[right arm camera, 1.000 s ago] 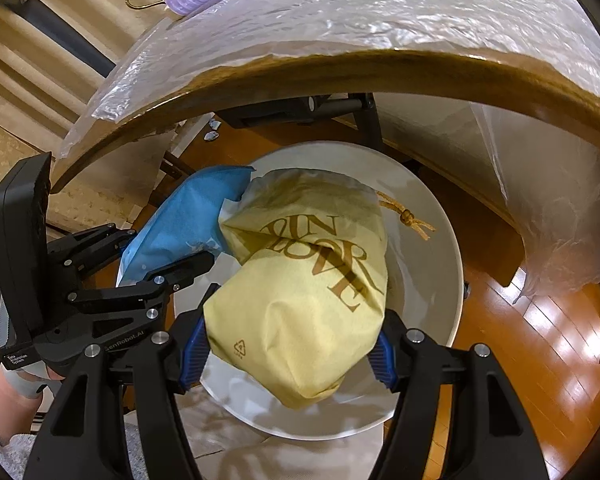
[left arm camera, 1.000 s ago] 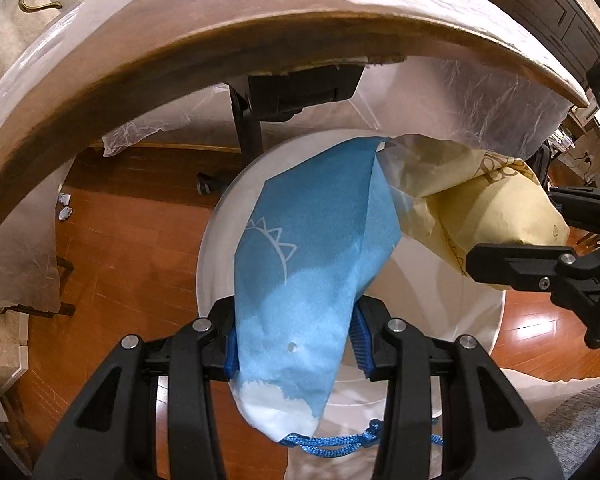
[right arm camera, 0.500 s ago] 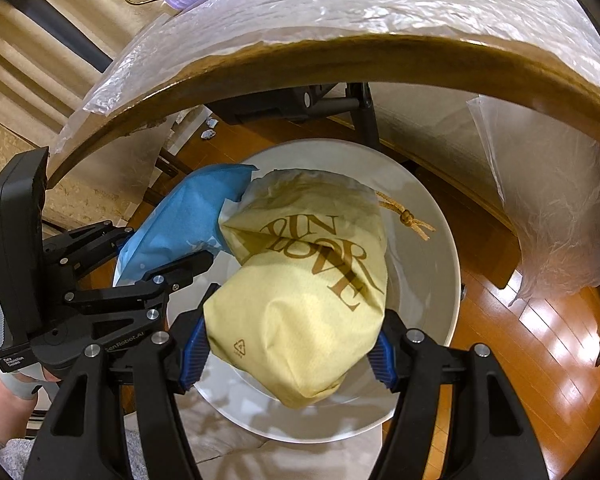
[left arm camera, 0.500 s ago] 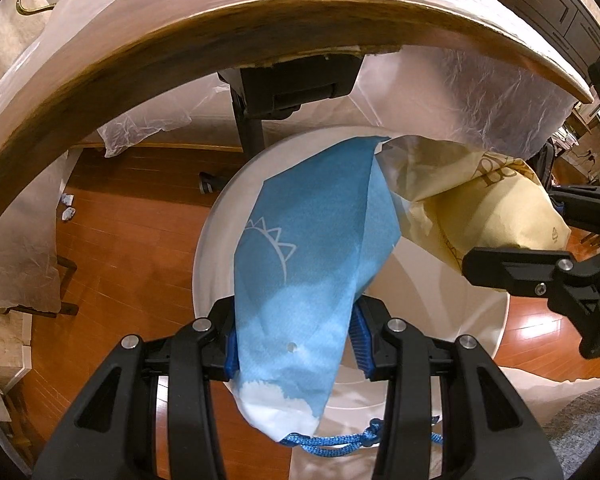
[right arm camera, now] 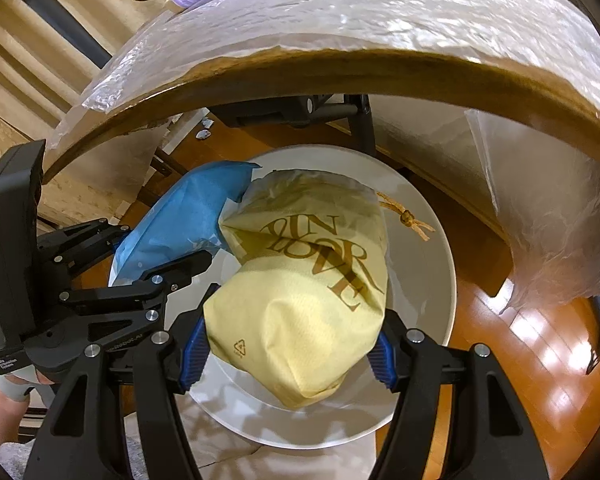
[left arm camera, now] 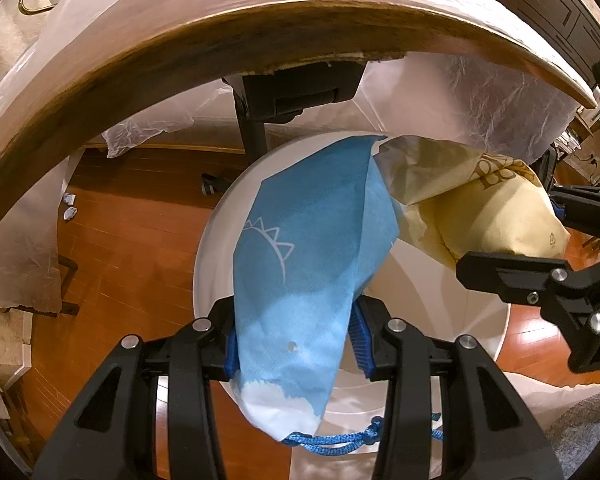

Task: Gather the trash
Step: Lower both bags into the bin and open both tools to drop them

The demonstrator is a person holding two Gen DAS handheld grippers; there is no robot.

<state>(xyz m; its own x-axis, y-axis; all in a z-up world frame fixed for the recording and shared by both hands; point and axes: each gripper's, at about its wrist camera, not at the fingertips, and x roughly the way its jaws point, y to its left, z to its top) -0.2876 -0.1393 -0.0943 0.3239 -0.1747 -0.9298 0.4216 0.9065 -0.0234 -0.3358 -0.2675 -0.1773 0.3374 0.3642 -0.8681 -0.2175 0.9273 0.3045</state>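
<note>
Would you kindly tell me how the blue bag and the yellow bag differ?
The blue bag carries a white sun outline and a blue cord; the yellow bag bears brown lettering and a tan cord. The left claw grips the blue bag, the right claw the yellow bag. Both hang over the white bin.

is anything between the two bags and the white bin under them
Nothing visible. The blue bag, clamped in the left gripper, and the yellow bag, clamped in the right gripper, both hang over the open mouth of the white bin. They press against each other there, but no lid or object covers the opening.
</note>
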